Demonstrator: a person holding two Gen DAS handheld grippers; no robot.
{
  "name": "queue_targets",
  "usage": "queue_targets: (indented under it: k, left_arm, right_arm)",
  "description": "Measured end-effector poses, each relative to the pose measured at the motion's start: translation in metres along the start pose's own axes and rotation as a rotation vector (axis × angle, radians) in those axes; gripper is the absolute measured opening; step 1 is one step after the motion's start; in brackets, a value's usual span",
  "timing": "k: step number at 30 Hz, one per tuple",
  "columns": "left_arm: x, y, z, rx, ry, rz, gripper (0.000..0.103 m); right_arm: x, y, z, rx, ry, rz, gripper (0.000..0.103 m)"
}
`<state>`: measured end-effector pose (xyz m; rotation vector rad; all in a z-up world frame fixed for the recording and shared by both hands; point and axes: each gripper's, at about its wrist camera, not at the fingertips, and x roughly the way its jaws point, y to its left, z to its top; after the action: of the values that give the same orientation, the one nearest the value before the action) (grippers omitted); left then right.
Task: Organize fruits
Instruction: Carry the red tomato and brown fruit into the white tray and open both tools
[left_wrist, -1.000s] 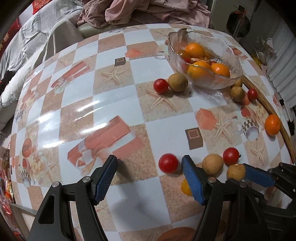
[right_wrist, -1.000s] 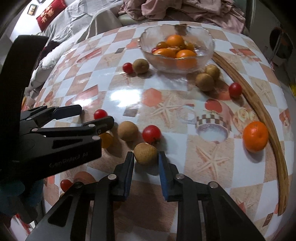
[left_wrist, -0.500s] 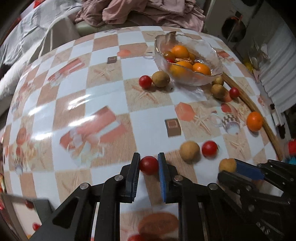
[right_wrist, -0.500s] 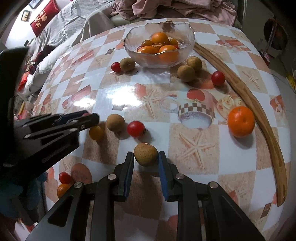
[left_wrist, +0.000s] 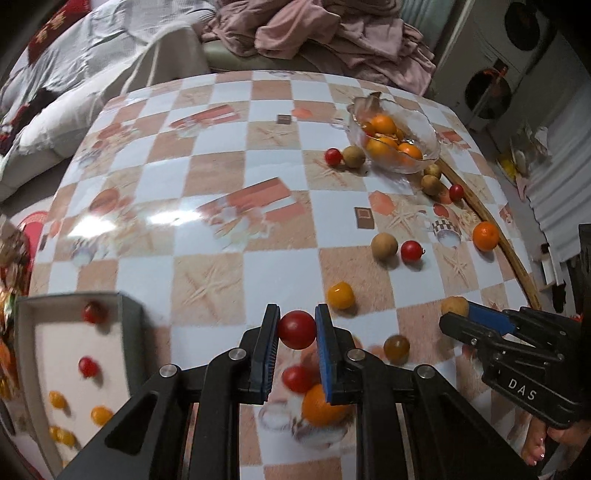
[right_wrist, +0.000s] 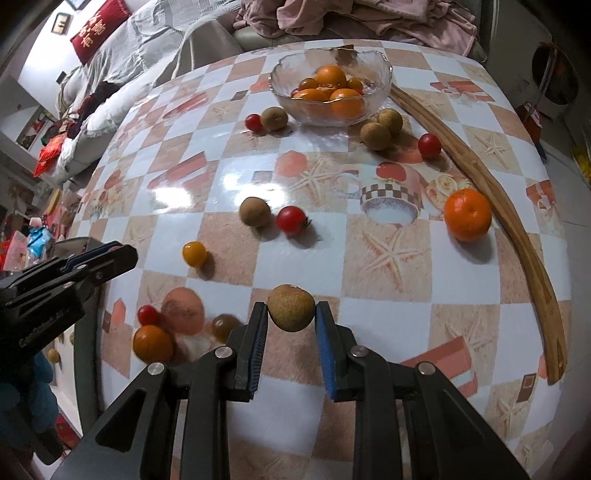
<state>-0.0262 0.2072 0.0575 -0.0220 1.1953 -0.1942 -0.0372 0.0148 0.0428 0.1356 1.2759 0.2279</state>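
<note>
Since a second ago the left gripper (left_wrist: 296, 334) has gone from wide open around a red cherry tomato (left_wrist: 297, 329) on the table to clamped on it, with the tomato now carried above the checked tablecloth (left_wrist: 229, 273); a grey-walled box (left_wrist: 129, 325) has come into the left view at the lower left. That box has a pale floor and holds two red cherry tomatoes and several small yellow-orange fruits, blurred. Meanwhile the right gripper (right_wrist: 291, 319) stays pinched on a brown longan (right_wrist: 291, 307), as before, raised a little off the cloth. At the far side of the table a glass bowl (right_wrist: 380, 79) holds oranges and a few smaller orange and red fruits. Loose on the cloth lie an orange (right_wrist: 467, 215) beside a curved wooden strip (right_wrist: 509, 214), a yellow tomato (right_wrist: 194, 253), a longan touching a red tomato mid-table, two longans just beside the bowl, and another red tomato and longan pair at the bowl's left.
</note>
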Motion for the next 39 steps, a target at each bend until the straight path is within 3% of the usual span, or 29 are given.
queue_targets:
  k: [23,39]
  left_arm:
    - [-0.06,0.087,-0.068,-0.184,-0.021,0.096,0.021]
    - [-0.098,0.168,-0.155,-0.414,-0.007,0.202,0.021]
  right_arm:
    - [-0.007,0.115,-0.008,-0.213,0.023,0.074,0.029]
    - [0.004,0.211,-0.026,-0.393,0.065,0.154,0.029]
